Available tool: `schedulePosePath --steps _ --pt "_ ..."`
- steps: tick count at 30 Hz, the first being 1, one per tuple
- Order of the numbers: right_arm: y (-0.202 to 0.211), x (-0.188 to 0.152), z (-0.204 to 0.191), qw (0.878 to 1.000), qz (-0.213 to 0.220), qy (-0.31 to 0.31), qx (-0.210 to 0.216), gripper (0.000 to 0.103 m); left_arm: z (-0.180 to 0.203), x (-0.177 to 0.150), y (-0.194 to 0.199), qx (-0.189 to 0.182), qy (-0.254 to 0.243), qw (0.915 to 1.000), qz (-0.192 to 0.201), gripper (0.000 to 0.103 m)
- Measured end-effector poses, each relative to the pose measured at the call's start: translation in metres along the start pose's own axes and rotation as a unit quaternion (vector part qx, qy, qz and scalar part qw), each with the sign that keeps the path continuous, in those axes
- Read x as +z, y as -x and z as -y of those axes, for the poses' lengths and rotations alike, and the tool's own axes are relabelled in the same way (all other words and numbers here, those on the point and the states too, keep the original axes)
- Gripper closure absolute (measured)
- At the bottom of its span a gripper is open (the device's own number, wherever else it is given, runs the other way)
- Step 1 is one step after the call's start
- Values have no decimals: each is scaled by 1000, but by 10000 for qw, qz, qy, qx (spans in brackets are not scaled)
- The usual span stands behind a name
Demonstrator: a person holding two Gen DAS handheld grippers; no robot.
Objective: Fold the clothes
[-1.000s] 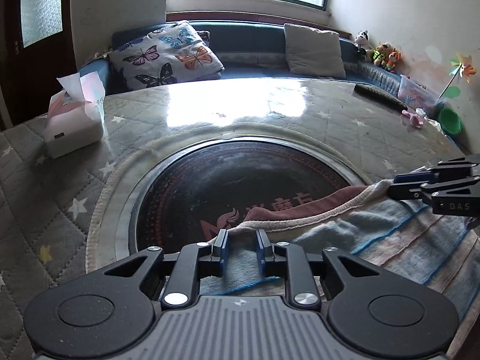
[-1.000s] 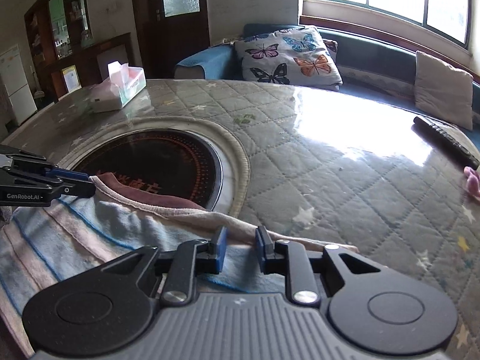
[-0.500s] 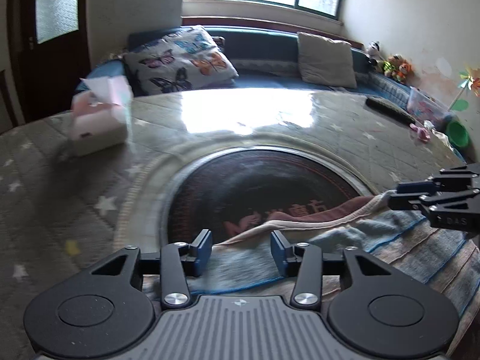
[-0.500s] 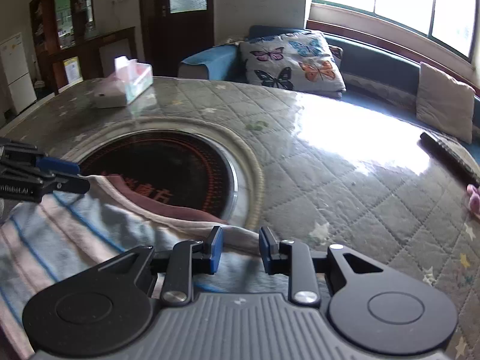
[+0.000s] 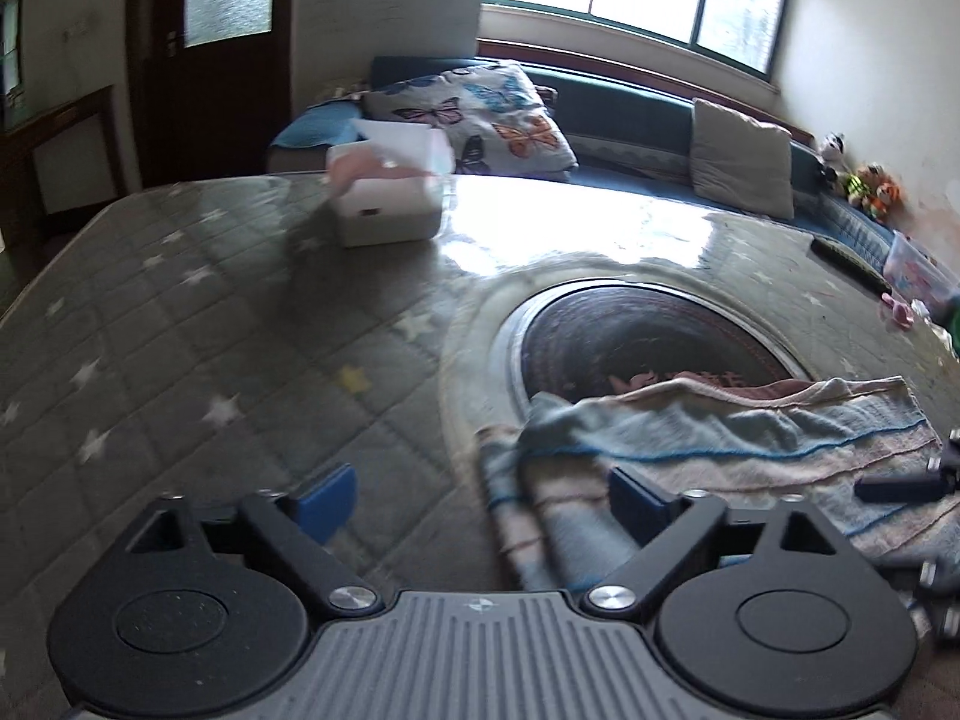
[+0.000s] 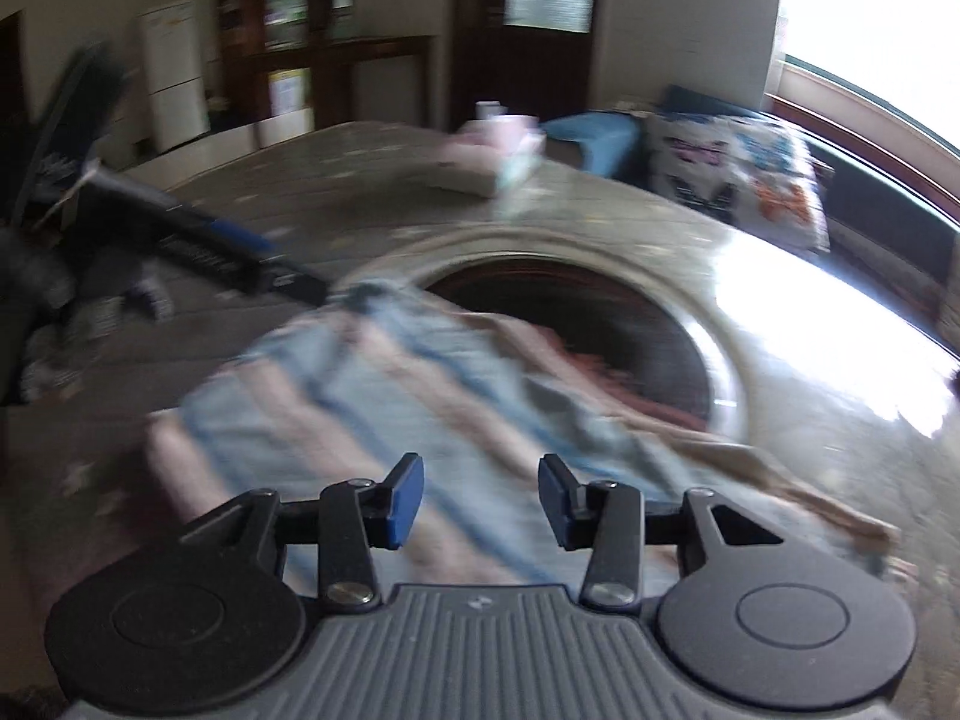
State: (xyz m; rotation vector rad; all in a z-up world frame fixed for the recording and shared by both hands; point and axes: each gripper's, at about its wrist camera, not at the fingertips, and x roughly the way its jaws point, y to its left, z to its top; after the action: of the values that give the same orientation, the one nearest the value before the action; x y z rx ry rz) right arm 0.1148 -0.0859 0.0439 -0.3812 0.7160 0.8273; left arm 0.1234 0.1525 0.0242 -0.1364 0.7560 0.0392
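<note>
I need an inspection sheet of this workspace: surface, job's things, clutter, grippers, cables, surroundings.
Surface: quilted star-pattern table cover under glossy film, with a dark round inset.
Job's things: striped towel lying folded, partly over the inset.
Clutter: tissue box; remote control; small pink item.
Grippers: left gripper open wide, right gripper open; jaws have just been opening, pads clear of the towel.
Cables: nothing seen.
Surroundings: bench with butterfly cushion, window, door.

No lettering can be read; marks on the dark round inset [image 5: 648,336] stay blurred.
</note>
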Motion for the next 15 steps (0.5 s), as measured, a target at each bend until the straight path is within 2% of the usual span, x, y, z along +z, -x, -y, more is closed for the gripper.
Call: schedulePosePath --steps 2,9,15 --pt "-2 1 -24 9995 -24 216 207 57 -6 -6 7 18 82 10000 30 0" --pt "-8 4 -102 9930 2 1040 564 53 -30 -20 22 115 564 9983 41 0" --pt "-21 6 -147 9853 -7 1606 576 53 -41 -30 32 -166 1020 9946 49 0"
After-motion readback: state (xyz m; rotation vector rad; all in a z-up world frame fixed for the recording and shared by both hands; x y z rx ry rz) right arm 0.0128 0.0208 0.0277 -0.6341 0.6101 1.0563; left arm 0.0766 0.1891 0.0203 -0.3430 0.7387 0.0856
